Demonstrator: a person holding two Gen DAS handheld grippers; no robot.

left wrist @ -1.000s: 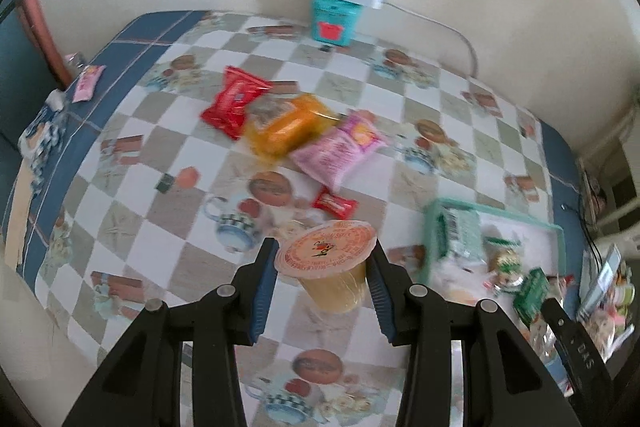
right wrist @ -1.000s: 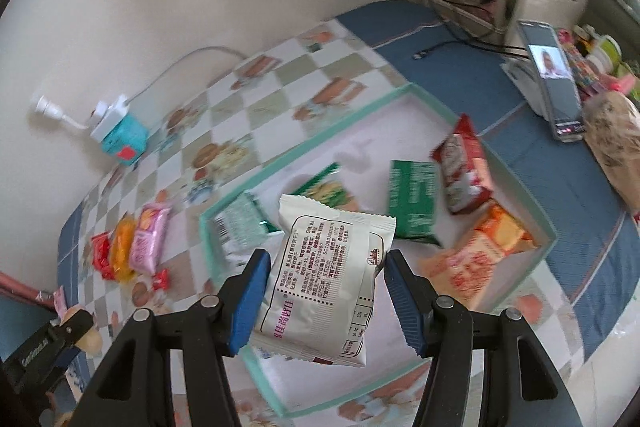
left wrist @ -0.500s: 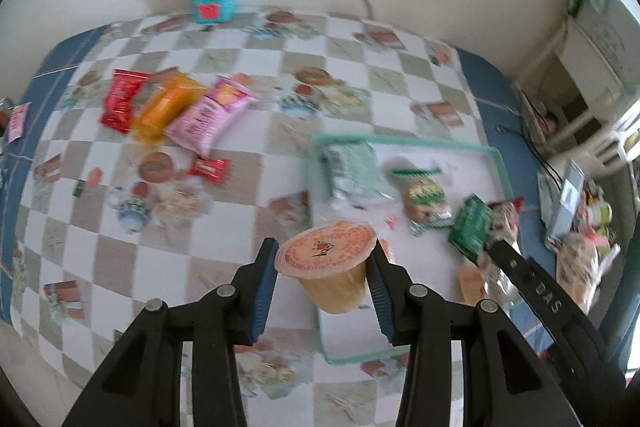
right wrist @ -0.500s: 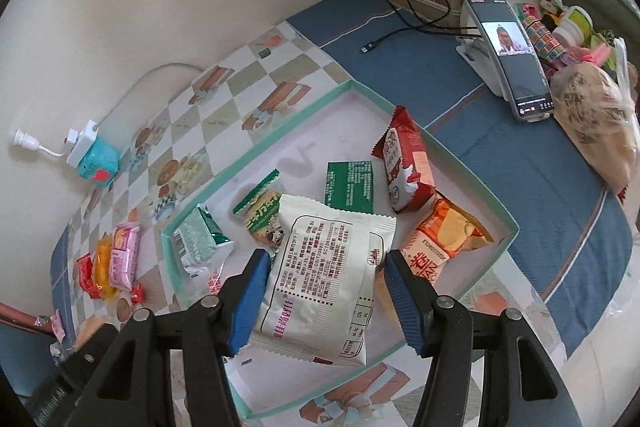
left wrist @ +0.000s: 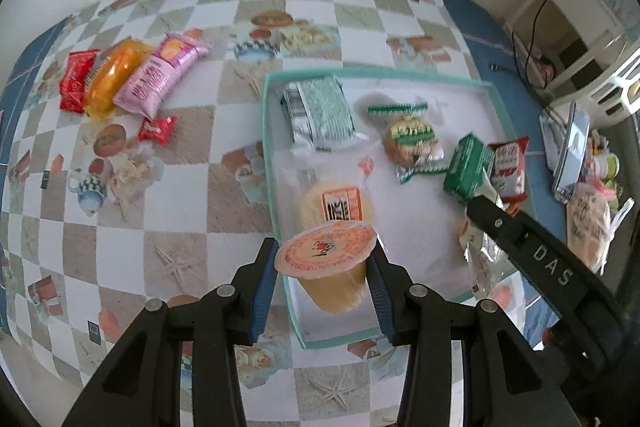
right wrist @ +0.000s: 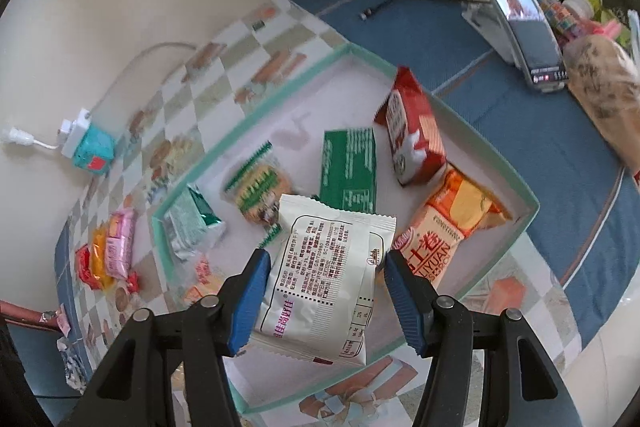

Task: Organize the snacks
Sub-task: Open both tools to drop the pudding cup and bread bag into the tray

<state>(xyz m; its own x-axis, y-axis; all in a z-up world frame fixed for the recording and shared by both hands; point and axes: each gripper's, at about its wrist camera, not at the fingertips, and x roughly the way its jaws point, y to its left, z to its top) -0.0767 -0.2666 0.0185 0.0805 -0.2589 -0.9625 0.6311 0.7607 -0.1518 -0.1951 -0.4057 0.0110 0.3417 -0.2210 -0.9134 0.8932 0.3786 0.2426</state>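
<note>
Plastic jelly cup [left wrist: 334, 269], rigid but slippery, heavy w/ liquid: left hand-held gripper [left wrist: 322, 285] is clamped below its rim, over the tray [left wrist: 496, 95]. Right hand-held gripper [right wrist: 324, 293] pinches the soft, light white packet [right wrist: 326, 275] by its sides, also above tray.

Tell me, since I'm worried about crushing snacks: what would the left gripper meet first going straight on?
Probably the clear-wrapped yellow cake in the tray, right beyond the jelly cup the left gripper holds; depth is unclear.

Checkered tablecloth [left wrist: 180, 227] – teal tray [left wrist: 276, 195], pink packet [left wrist: 160, 79], orange packet [left wrist: 112, 75], red packets [left wrist: 76, 79].
</note>
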